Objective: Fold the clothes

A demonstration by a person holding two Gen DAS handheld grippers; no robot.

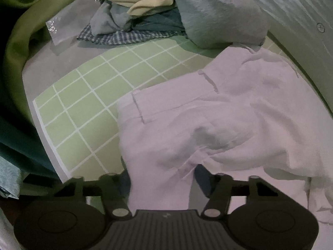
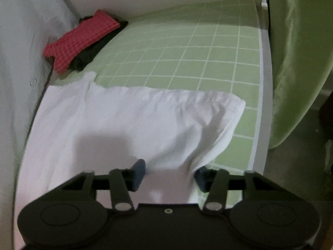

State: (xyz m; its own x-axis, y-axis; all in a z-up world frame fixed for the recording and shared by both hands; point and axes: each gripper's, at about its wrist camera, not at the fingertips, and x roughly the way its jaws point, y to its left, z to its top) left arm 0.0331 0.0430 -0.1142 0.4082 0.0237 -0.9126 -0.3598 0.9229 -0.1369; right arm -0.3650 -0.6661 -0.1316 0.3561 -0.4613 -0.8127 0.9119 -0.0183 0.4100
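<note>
crosswise on the mat (image 2: 187, 52), white trousers (image 2: 135, 120) pinched in both jaws

Dim, flat indoor light with a pink-green cast. Both views bow strongly and go black at the corners. Soft blur throughout. A grey shadow lies on the white garment (image 2: 129, 120).

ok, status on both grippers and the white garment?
Left gripper and right gripper both pinching white garment edge on grid mat. Clothes pile behind, clear.
</note>
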